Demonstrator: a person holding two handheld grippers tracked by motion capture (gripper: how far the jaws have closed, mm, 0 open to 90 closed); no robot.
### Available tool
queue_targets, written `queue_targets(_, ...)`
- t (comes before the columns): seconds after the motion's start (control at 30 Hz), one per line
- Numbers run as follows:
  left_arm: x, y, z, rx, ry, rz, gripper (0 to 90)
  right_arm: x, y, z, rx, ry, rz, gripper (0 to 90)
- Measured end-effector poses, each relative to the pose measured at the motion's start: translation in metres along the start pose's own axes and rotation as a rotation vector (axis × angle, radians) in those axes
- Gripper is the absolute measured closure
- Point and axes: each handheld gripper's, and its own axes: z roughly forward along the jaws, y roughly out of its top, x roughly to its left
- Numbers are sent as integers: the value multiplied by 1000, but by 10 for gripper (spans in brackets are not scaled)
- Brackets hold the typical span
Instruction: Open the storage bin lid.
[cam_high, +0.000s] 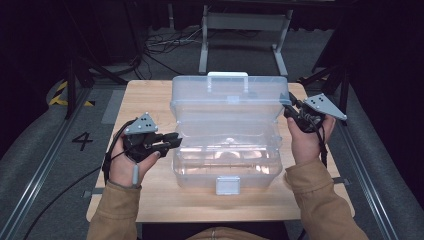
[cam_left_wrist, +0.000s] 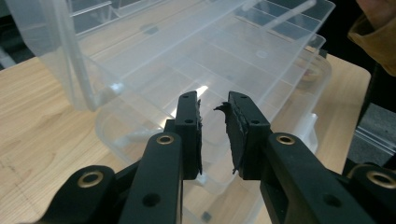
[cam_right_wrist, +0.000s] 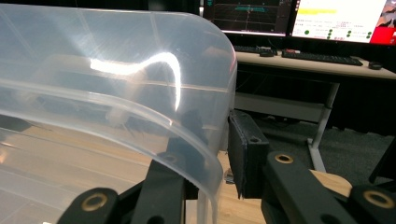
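A clear plastic toolbox stands in the middle of the wooden table with its lid raised toward the far side. My left gripper is at the box's left wall. Its jaws stand a little apart with nothing between them, and the box's inner tray lies just beyond. My right gripper is at the lid's right corner. There the lid's curved rim runs between the jaws, one pad inside the plastic and one outside, close against it.
The lid carries a handle on its far edge, and a latch hangs at the box's near side. Beyond the table stand a metal frame and loose cables. A desk with monitors and a keyboard lies further off.
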Motion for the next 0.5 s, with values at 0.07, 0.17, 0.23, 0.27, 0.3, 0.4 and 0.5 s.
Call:
queue_targets(0.07, -2, -1, -1, 12, -11, 6, 745, -1, 2, 2, 10, 1, 6, 762)
queue_targets(0.17, -4, -2, -1, 19, -27, 16, 742, -1, 4, 4, 20, 1, 2, 762)
queue_targets(0.23, -6, -4, -2, 32, -56, 29, 725, -2, 7, 7, 35, -1, -3, 762)
queue_targets(0.27, -8, -4, -2, 37, -67, 38, 719, -3, 8, 8, 39, 3, -3, 761)
queue_targets(0.3, -9, -5, -1, 49, -74, 48, 714, -4, 9, 9, 43, 3, -1, 761)
queue_targets(0.4, -12, -7, 1, 75, -89, 67, 691, -5, 11, 12, 54, 9, -2, 758)
queue_targets(0.5, -15, -12, 9, 128, -124, 89, 676, -6, 13, 14, 67, 13, -6, 756)
